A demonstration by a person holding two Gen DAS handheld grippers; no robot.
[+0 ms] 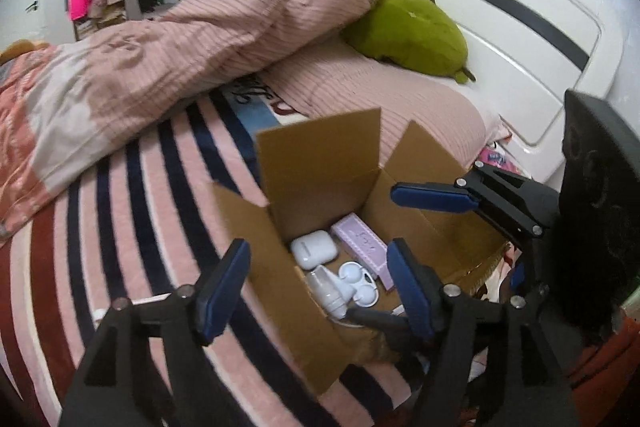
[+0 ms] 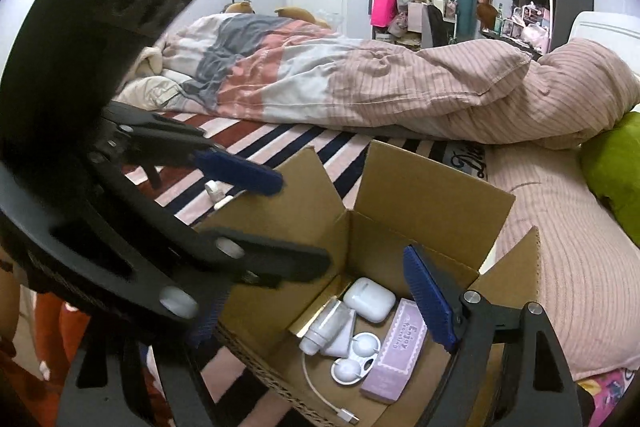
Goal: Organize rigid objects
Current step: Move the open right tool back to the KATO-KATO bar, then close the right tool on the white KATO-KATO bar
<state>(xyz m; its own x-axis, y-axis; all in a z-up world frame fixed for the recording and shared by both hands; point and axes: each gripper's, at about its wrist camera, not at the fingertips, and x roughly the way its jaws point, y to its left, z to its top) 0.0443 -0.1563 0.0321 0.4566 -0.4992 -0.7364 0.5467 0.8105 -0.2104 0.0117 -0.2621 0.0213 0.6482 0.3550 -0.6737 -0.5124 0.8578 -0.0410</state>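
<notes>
An open cardboard box point(image 1: 320, 163) point(image 2: 432, 195) stands on the striped bedspread. Inside lie a white earbud case point(image 1: 310, 250) point(image 2: 369, 298), a lilac flat case point(image 1: 362, 246) point(image 2: 394, 359), a white contact lens case point(image 1: 358, 281) point(image 2: 356, 357), a small white bottle point(image 1: 330, 289) point(image 2: 326, 327) and a white cable point(image 2: 320, 393). My left gripper point(image 1: 320, 285) is open and empty, just above the box's near left corner. My right gripper point(image 2: 320, 311) is open and empty over the box; it shows in the left wrist view point(image 1: 432, 197). The left gripper's blue pad point(image 2: 240, 173) shows at the box's left flap.
A small white object point(image 2: 216, 193) lies on the striped bedspread point(image 1: 132, 211) left of the box. A pink striped duvet point(image 1: 180, 39) point(image 2: 400, 87) is heaped behind. A green plush point(image 1: 412, 31) and the white headboard point(image 1: 500, 19) are at the right.
</notes>
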